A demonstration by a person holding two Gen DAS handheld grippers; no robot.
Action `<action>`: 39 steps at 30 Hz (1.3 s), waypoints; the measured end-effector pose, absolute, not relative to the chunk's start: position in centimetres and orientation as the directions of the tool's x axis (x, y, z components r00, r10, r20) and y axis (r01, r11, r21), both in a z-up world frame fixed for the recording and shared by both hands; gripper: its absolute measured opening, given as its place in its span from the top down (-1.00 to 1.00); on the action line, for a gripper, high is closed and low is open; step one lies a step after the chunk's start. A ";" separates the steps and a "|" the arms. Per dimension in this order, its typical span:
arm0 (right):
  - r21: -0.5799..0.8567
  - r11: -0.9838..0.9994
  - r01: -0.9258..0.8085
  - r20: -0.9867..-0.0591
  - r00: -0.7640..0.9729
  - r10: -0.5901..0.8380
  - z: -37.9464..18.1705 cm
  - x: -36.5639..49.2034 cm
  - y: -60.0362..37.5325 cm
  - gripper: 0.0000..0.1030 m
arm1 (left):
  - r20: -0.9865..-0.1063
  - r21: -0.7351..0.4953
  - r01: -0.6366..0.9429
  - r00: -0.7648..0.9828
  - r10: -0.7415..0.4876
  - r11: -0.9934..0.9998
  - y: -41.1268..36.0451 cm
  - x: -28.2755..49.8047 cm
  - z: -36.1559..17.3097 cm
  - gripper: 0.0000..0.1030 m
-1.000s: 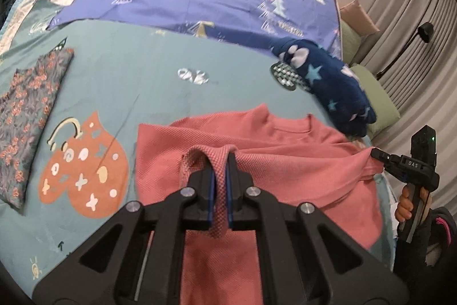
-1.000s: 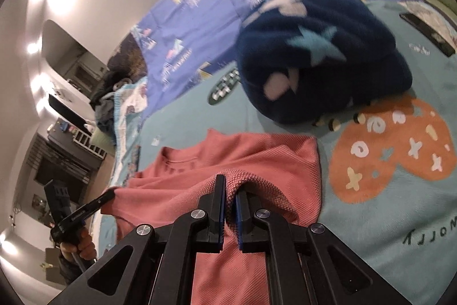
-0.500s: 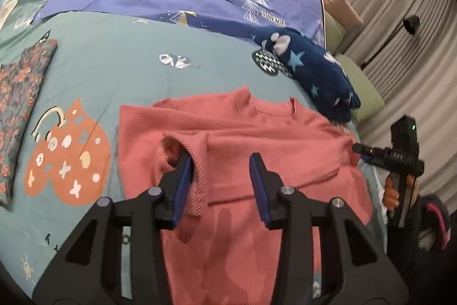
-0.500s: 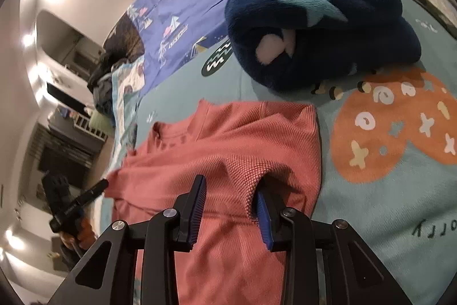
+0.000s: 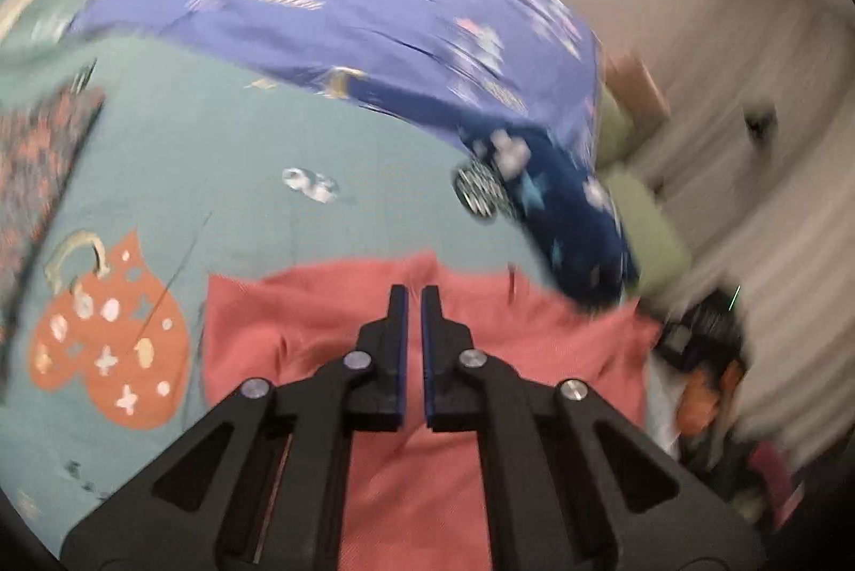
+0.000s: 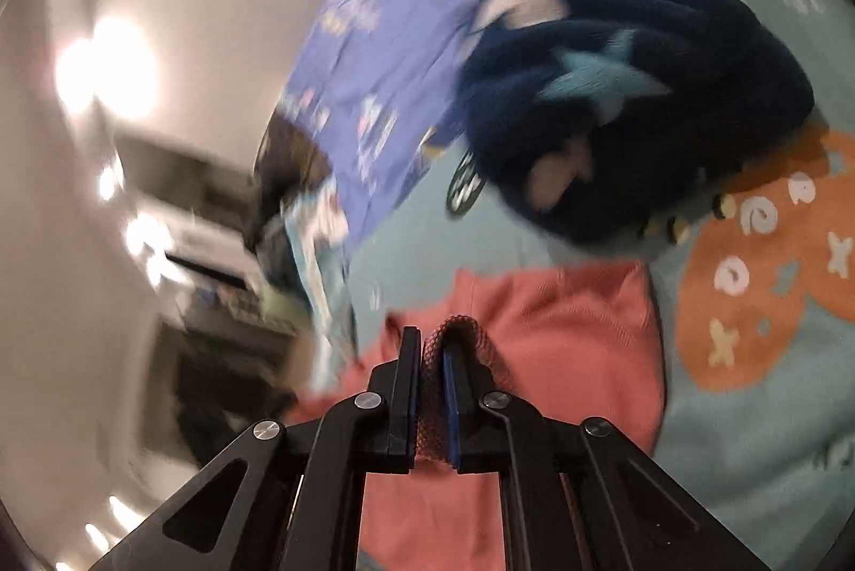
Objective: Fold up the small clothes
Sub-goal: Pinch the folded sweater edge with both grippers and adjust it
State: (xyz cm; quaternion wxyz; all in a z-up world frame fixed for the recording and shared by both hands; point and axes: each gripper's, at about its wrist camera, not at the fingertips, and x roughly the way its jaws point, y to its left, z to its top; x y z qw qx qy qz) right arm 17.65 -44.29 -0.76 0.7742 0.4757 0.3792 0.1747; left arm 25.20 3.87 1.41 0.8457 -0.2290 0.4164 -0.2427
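A pink shirt (image 5: pixel 534 346) lies flat on the teal bedspread (image 5: pixel 214 154), sleeves folded in across its body. My left gripper (image 5: pixel 414 290) hovers over the shirt near its collar, jaws shut with only a thin slit and no cloth in them. In the right wrist view the same pink shirt (image 6: pixel 561 330) lies below my right gripper (image 6: pixel 430 336). Its jaws are closing and pinch a raised fold of pink knit, which drapes over the right-hand finger. Both views are motion-blurred.
A dark blue fleece with stars (image 5: pixel 566 208) (image 6: pixel 641 90) sits bunched just beyond the shirt. A purple printed sheet (image 5: pixel 374 10) covers the far bed. A floral cloth (image 5: pixel 37 165) lies at the left edge. Curtains and green cushions stand to the right.
Both grippers held sleeve folds, then opened and let them drop. Now the left has shut on nothing and lifted, and the right has closed on a fold of the shirt.
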 end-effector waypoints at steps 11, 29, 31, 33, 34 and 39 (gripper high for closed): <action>0.746 0.632 0.212 -0.612 0.593 0.523 -3.9 19.1 -44.2 0.21 | -0.694 -0.439 0.216 0.535 -0.482 0.872 3.6 25.3 -1.7 0.43; 0.558 0.829 0.040 -0.701 0.557 0.445 -0.8 17.8 -40.4 0.53 | -0.712 -0.315 0.341 0.532 -0.458 0.886 -0.1 23.2 0.3 0.86; 0.588 0.805 0.080 -0.674 0.598 0.433 -0.8 18.8 -41.2 0.59 | -0.688 -0.330 0.288 0.579 -0.438 0.899 0.4 24.8 0.9 0.86; 0.628 0.765 0.142 -0.641 0.652 0.405 -1.1 19.3 -43.0 0.59 | -0.677 -0.362 0.188 0.620 -0.396 0.913 1.7 27.1 0.6 0.85; 0.632 0.758 0.162 -0.639 0.662 0.392 -1.2 19.5 -43.2 0.57 | -0.680 -0.376 0.136 0.631 -0.373 0.917 2.4 28.1 0.1 0.85; 0.603 0.764 0.229 -0.669 0.667 0.328 -2.0 18.9 -44.5 0.49 | -0.702 -0.394 0.042 0.631 -0.330 0.918 4.6 29.2 -2.0 0.85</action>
